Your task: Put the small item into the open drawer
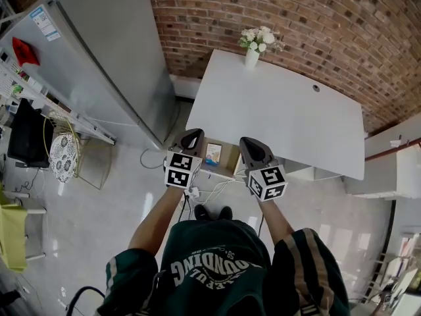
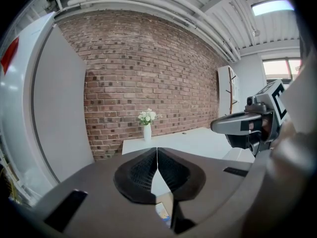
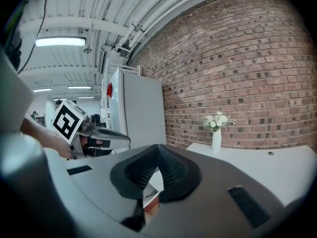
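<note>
**Two pairs of jaws closed, item [image 1: 213,153] in the drawer [image 1: 230,158]**

Both your forearms reach straight ahead from your body, side by side, a little apart. Each gripper tilts slightly downward toward the near edge of the table [image 1: 283,110]. Your left gripper [image 1: 193,135] has its jaws pressed together at the tips, with nothing between them. Your right gripper [image 1: 249,143] matches it: tips meeting, nothing held. The drawer stands open under the table edge, and from your head view it shows between the two grippers. The item, pale blue and white, lies inside the drawer toward its left side, lower than your left gripper's tip and just to its right. In your left gripper view, a bit of blue shows through the gap under the jaws.
</note>
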`<state>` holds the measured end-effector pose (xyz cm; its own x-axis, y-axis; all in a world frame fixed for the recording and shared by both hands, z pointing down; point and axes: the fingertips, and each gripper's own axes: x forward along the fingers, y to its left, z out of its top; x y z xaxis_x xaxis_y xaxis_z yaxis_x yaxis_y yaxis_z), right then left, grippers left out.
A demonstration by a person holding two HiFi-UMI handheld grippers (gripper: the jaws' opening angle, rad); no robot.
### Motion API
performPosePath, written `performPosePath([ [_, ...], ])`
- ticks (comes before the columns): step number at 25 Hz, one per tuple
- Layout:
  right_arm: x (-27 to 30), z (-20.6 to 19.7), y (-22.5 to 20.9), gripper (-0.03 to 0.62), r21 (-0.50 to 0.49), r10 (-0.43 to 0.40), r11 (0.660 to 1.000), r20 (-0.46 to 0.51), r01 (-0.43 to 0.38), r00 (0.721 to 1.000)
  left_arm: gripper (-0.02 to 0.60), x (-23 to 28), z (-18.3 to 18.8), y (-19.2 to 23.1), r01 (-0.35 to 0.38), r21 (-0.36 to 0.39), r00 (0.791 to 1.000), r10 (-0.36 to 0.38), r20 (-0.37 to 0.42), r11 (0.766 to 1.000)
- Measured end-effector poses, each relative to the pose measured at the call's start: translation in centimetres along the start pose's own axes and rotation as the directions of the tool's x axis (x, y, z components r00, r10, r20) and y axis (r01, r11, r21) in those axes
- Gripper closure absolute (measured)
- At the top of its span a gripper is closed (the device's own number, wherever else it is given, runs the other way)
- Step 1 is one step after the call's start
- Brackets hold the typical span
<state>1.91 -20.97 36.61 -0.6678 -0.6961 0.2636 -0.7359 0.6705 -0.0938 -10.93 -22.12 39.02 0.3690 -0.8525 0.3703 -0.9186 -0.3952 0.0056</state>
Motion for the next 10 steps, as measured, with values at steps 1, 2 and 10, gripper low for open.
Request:
performPosePath([
  [1,0.0,-0.1,0.1,0.569,0.001,-0.002,1.0,-0.001,0.002,1.0,0.565,0.0,-0.1,0.0,0.003,0.0,1.0,-0.003,-0.001,1.0],
  [2,-0.1,-0.2,0.2,0.569,0.002,-0.004,1.0,-0.002,0.004,1.0,0.565,0.0,-0.3,-0.1,0.006,0.0,1.0,-0.006,-0.003,1.0],
  [10,-0.8,-1.0,0.8,0.569,0.024,-0.02,1.0,0.0,0.02,1.0,0.565,-0.6,-1.2,-0.4,0.014,-0.003,1.0,-0.014,-0.007,1.0],
])
